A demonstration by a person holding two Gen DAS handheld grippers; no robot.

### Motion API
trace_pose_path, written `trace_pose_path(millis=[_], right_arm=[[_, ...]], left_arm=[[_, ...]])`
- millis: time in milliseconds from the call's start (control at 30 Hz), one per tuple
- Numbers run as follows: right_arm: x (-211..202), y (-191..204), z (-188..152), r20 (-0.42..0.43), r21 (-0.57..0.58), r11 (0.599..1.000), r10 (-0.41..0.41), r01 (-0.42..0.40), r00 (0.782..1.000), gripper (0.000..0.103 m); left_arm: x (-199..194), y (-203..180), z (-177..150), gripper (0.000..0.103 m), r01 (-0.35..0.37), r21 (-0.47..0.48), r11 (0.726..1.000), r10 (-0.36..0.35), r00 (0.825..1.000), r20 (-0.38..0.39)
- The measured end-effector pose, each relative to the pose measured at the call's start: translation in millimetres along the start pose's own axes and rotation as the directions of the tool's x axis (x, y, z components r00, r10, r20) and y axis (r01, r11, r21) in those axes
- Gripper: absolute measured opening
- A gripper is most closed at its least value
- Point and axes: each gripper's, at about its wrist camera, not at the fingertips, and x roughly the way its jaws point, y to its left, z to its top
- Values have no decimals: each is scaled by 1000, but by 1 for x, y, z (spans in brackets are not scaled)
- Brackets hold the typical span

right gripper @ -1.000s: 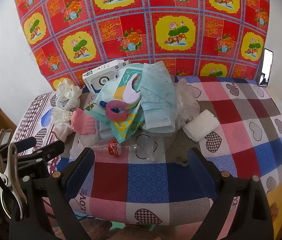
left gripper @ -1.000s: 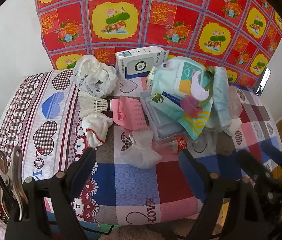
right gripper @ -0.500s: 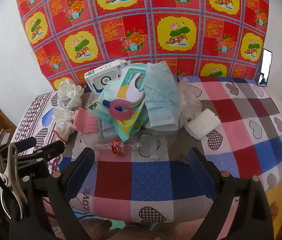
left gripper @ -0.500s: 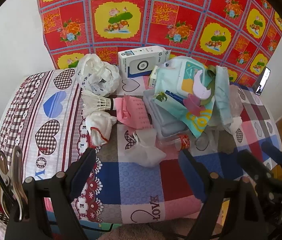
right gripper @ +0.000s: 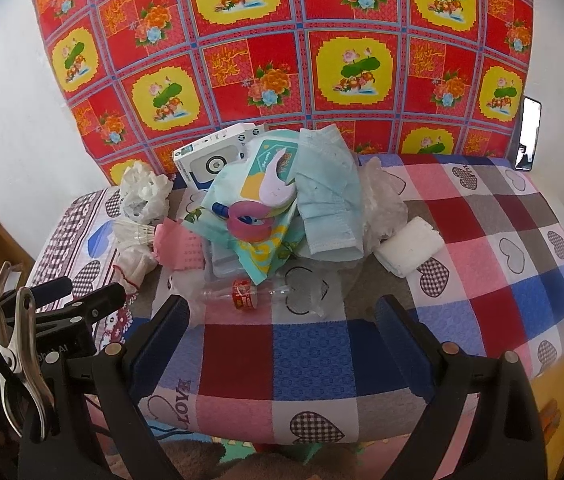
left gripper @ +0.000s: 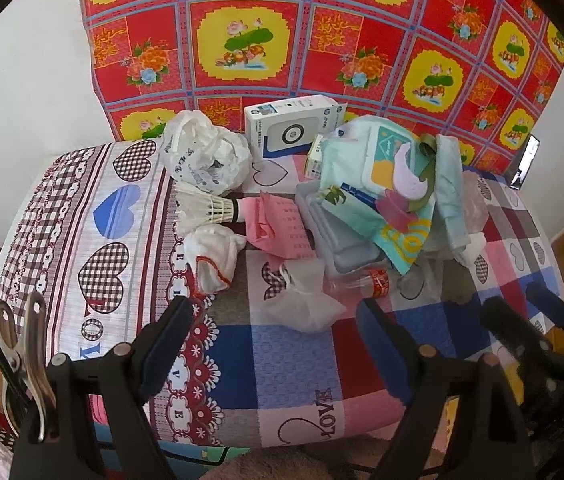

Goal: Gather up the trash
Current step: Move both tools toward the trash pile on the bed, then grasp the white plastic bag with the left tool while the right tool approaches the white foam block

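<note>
Trash pile [left gripper: 322,216] lies ahead; left tongs [left gripper: 274,320] and right tongs [right gripper: 282,316] hover agape.

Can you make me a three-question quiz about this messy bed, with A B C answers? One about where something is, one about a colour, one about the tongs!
1. Where does the shuttlecock lie?
A. beside the pink cloth
B. on the white box
C. on the floor

2. What colour is the label on the clear bottle?
A. green
B. red
C. black

3. How are the left tongs and right tongs?
A. both open, empty
B. both squeezing trash
C. one holding the bottle

Answers: 1 A, its dark tip touches the cloth. 2 B, a red band wraps it. 3 A, wide gaps, nothing between them.
</note>
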Motion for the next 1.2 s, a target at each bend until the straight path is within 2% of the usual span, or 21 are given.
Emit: trace_pose_path(millis=[367, 633, 1067, 1133, 1200], right_arm=[[0, -10, -11, -10, 59, 998, -28, 28, 1000, 97], [6, -30, -13, -30, 69, 996, -52, 54, 998, 97], [45, -89, 7, -66, 96, 993, -68, 74, 995, 97], [54, -100, 11, -65, 104, 993, -46, 52, 997, 96], [61, -107, 13, -72, 108, 992, -58, 66, 996, 97]], left_arm=[[1, 32, 6, 88, 7, -6, 1000, -7, 1000, 5], [11, 38, 19, 87, 11, -11, 1000, -11, 1000, -4], [48, 44, 59, 85, -25, -80, 996, 20, 997, -69], [54, 46, 66, 85, -38, -91, 995, 32, 997, -69], [60, 48, 75, 85, -53, -98, 994, 47, 997, -59]])
